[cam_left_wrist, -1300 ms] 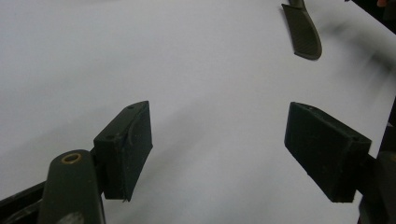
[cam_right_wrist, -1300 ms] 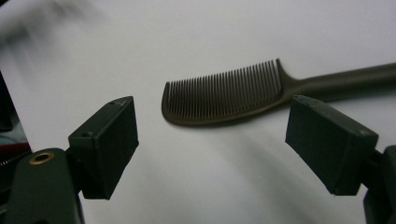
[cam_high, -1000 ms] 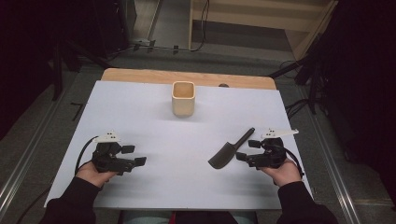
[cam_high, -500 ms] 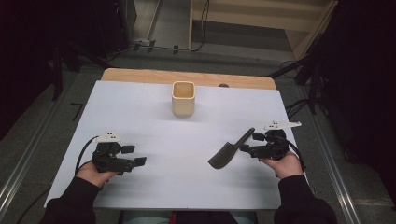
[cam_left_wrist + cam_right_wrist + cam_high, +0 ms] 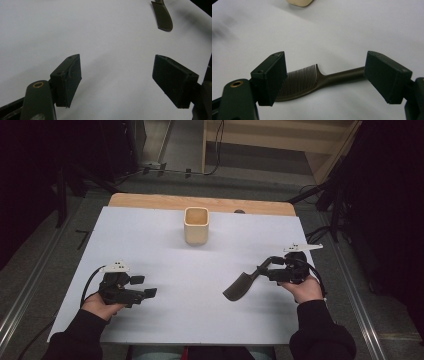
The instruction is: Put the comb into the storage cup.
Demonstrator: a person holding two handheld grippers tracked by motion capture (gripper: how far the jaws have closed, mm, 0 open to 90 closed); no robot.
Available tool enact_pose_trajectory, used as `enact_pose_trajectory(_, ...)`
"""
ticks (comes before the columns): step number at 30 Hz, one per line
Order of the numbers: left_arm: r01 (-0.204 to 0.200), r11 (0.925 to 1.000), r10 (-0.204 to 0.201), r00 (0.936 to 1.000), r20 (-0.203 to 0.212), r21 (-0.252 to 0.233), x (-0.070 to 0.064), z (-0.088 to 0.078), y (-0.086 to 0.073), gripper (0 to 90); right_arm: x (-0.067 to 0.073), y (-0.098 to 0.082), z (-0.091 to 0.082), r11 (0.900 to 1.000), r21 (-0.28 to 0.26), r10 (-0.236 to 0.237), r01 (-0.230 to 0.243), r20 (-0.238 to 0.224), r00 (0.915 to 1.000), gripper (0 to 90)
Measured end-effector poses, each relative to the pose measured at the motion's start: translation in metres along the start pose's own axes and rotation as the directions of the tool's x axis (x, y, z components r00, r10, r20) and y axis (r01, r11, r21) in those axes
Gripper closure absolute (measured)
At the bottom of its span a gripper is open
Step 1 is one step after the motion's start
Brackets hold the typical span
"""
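On the white table (image 5: 150, 235), right of centre, lies the dark comb (image 5: 312, 80); the right gripper (image 5: 324, 75) spreads its jaws astride it, likely to pinch it, while the left gripper (image 5: 116, 77) idles spread.

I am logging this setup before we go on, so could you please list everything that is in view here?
Dark olive plastic comb: one, lying on the sheet at the right, between the open jaws of the right tongs, not clamped.
Cream square-mouthed cup: one, upright at the far middle.
White sheet: one, covering most of the table.
Light wooden tabletop: one, bare along the far edge.
Left tongs: black, open, near left, over bare sheet.
Right tongs: black, open around the comb.
Hands: two, in dark sleeves, one on each tongs.
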State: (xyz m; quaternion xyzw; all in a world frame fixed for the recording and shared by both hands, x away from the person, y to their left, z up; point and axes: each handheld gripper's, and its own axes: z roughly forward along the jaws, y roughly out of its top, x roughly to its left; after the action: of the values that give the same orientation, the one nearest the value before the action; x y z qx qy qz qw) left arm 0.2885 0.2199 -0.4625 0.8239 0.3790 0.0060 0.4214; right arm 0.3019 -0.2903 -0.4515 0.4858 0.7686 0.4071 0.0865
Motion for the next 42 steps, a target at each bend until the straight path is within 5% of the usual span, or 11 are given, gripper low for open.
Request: enact_pose_trajectory(42,0.001,1.0000,-0.001,1.0000,0.001,0.007,0.001,0.000,0.000,23.8,-0.040,0.040,0.036,0.999,-0.010,0.048,-0.048,0.072,0.9963,18.8)
